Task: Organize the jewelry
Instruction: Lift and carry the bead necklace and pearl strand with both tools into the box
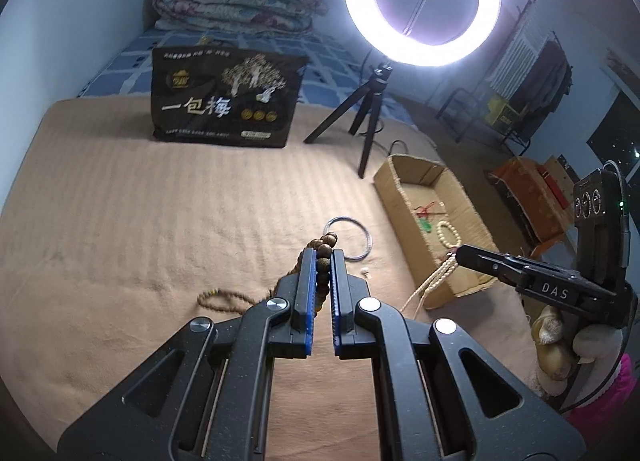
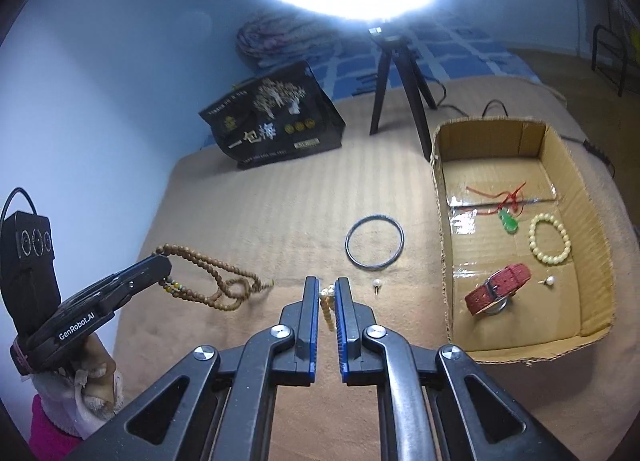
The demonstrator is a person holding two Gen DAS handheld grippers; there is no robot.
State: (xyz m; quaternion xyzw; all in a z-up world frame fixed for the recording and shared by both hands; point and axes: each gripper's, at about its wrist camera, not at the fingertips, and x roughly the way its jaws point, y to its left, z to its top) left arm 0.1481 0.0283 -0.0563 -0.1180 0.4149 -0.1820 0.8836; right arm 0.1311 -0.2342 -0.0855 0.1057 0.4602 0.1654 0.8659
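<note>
On the left of the bed (image 2: 248, 213), the left gripper (image 1: 322, 257) has its fingers pinched on a brown wooden bead necklace (image 2: 208, 273). A few beads stand above the tips, and the rest droops down to the blanket, where part of it lies coiled. It is a long, limp strand of hard beads, probably light. It will swing and drag, and loops may snag, so gathering it or lifting high before carrying seems wise. A pinch across the beads holds only if the pads sit between two beads, since round wood can roll out.

Further right, the right gripper (image 2: 328, 293) has its fingers closed on a cream bead strand (image 2: 326, 307), which hangs below them just beside the box. It is equally floppy, with smaller beads, so its grip looks narrower.

On the blanket beyond lie a dark thin bangle (image 2: 375, 242), rigid and flat, best taken by pinching across its rim, and a small pearl stud (image 2: 376, 283), tiny and likely to roll or slip.

At the right, the open cardboard box (image 2: 440, 221) already holds a green pendant on red cord (image 2: 509, 221), a pale bead bracelet (image 2: 550, 238), a red-strapped watch (image 2: 498, 289) and a second pearl stud (image 2: 550, 281).
</note>
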